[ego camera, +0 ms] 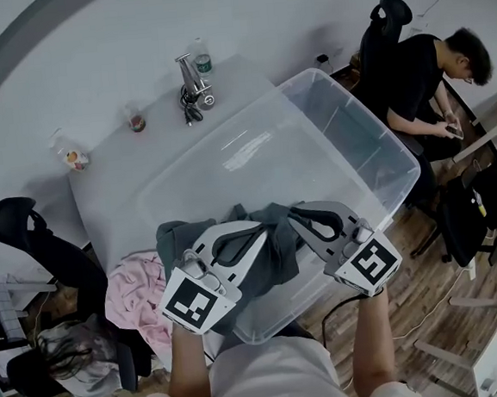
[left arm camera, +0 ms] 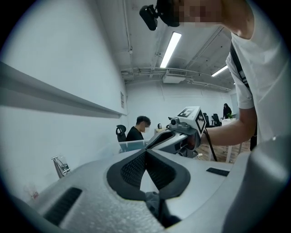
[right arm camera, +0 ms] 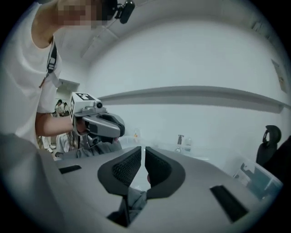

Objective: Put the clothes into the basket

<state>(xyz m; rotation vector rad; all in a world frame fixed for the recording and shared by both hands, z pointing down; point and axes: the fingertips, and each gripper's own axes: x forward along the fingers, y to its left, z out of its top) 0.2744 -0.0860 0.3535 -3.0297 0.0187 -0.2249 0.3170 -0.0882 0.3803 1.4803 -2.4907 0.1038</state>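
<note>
A dark grey-green garment (ego camera: 279, 235) hangs over the near rim of the clear plastic basket (ego camera: 381, 149), bunched between my two grippers. My left gripper (ego camera: 253, 229) is shut on its left part; in the left gripper view the pads meet (left arm camera: 145, 153) and cloth (left arm camera: 155, 203) is pinched at their base. Close beside it, my right gripper (ego camera: 298, 212) is shut on the garment's right part, and the right gripper view shows its tips (right arm camera: 143, 150) nearly touching, with cloth (right arm camera: 134, 200) below. A pink garment (ego camera: 134, 291) lies on the table's near left corner.
The basket fills most of the white table (ego camera: 114, 192). A metal faucet (ego camera: 194, 87), a bottle (ego camera: 203, 61), a small cup (ego camera: 135, 118) and a plastic bag (ego camera: 69, 154) stand along the far edge. A black chair (ego camera: 28, 231) is left; a seated person (ego camera: 426, 76) is right.
</note>
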